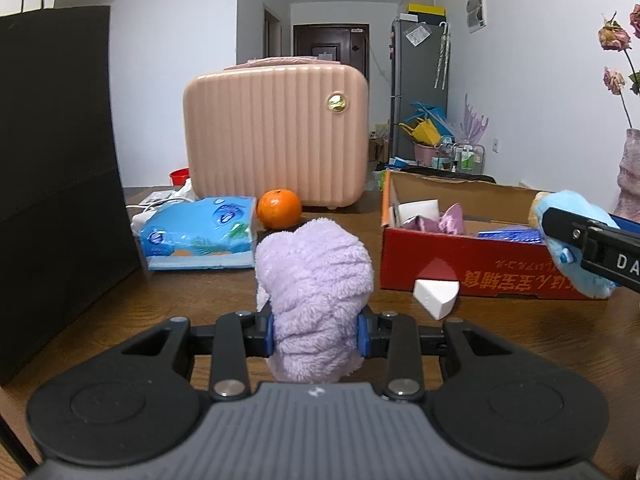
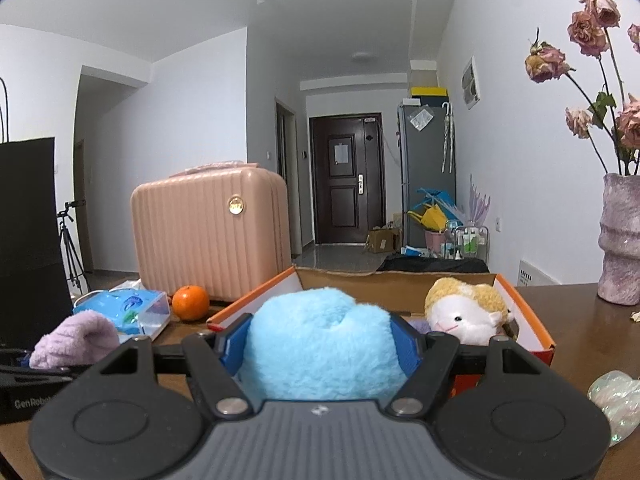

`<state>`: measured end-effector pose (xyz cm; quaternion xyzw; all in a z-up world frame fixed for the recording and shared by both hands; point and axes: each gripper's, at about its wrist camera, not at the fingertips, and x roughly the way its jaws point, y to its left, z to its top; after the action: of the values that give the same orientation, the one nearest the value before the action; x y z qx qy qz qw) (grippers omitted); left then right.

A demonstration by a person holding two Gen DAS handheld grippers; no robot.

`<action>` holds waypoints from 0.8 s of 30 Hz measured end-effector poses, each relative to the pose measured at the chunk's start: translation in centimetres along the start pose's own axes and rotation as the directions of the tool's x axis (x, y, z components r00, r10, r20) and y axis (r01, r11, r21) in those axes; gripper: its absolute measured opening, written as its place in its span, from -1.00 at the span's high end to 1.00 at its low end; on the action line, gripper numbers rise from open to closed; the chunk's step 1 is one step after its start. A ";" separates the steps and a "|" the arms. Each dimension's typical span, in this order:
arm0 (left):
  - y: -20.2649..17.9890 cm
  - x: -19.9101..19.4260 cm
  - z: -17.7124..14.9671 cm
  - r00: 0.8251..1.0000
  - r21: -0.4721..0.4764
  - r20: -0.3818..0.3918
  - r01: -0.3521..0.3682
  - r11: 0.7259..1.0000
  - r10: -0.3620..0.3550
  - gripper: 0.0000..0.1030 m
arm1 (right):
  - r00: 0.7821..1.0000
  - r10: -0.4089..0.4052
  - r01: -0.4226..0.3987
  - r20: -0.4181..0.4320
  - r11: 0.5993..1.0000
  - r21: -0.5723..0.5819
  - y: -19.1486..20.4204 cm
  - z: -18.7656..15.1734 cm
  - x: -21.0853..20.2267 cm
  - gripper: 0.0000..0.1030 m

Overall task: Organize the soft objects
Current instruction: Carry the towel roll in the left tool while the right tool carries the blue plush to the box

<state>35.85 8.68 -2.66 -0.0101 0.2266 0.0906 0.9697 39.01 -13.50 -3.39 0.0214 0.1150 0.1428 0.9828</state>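
Observation:
My left gripper (image 1: 316, 336) is shut on a fluffy purple plush (image 1: 316, 280), held just above the wooden table, left of the red cardboard box (image 1: 472, 272). The purple plush also shows in the right wrist view (image 2: 76, 344). My right gripper (image 2: 320, 344) is shut on a fluffy light-blue plush (image 2: 320, 344), held at the box's near edge; the same plush shows at the right in the left wrist view (image 1: 580, 240). A yellow-and-white plush animal (image 2: 468, 312) lies inside the box (image 2: 532, 320) along with purple fabric (image 1: 448, 220).
A pink ribbed case (image 1: 276, 140) stands behind, with an orange (image 1: 279, 208) and a blue tissue pack (image 1: 200, 232) in front. A black paper bag (image 1: 56, 184) stands left. A white wedge (image 1: 436, 296) lies by the box. A vase (image 2: 620, 240) and an iridescent object (image 2: 616, 400) are right.

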 end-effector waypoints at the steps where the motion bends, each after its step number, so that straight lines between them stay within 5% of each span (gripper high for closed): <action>1: -0.3 0.0 0.1 1.000 0.003 0.002 0.003 1.000 -0.003 0.30 | 1.000 -0.004 0.004 0.005 1.000 0.000 -0.1 0.1 0.0 -0.37; 24: -6.7 2.5 3.9 0.995 0.008 0.061 0.074 0.997 -0.074 0.30 | 0.995 -0.077 0.075 0.057 0.996 0.037 -4.2 1.9 2.0 -0.37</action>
<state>40.97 2.72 -0.41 -0.0130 0.1967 0.0543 0.9789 42.46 -16.97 -2.27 0.0383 0.0892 0.1024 0.9900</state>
